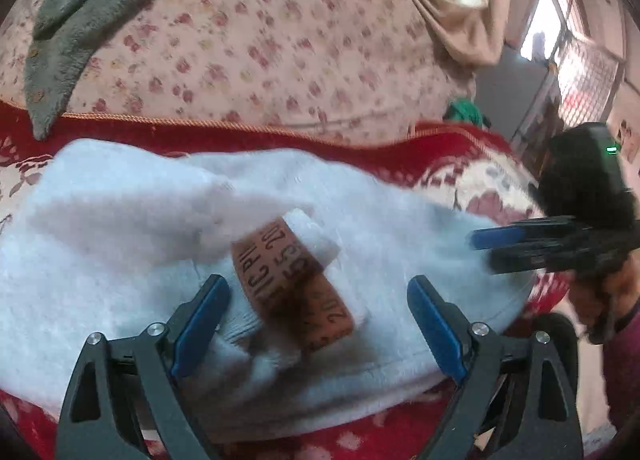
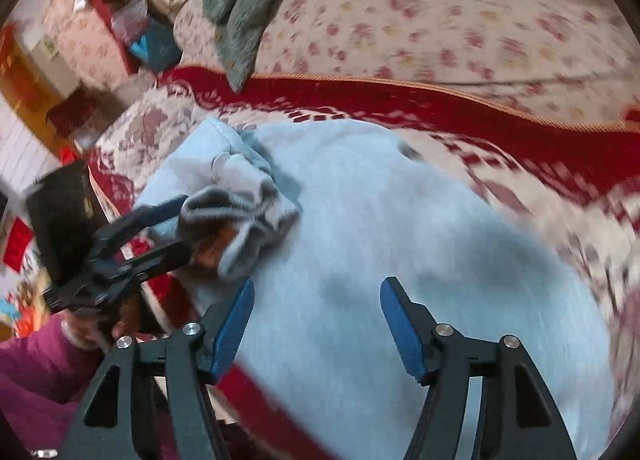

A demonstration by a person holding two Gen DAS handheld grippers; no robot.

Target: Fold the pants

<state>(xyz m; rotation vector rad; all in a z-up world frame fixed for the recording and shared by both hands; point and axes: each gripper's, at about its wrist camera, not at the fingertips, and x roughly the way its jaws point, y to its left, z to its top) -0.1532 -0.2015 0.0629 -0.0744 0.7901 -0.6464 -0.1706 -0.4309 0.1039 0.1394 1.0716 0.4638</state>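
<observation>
free: flat pants cloth (image 2: 400,244) between and ahead of right gripper (image 2: 316,324) | blocked: bunched waistband heap (image 1: 296,284) between left gripper (image 1: 320,320) fingers | free: floral bedsheet (image 1: 260,40) beyond red blanket (image 1: 420,156) | obstacle: grey garment (image 1: 80,16) at far left

Left tongs (image 1: 318,320) gape over white pants (image 1: 120,244), straddling their orange waistband (image 1: 296,288).

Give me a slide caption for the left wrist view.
Open left gripper straddles the white pants' orange waistband.
</observation>
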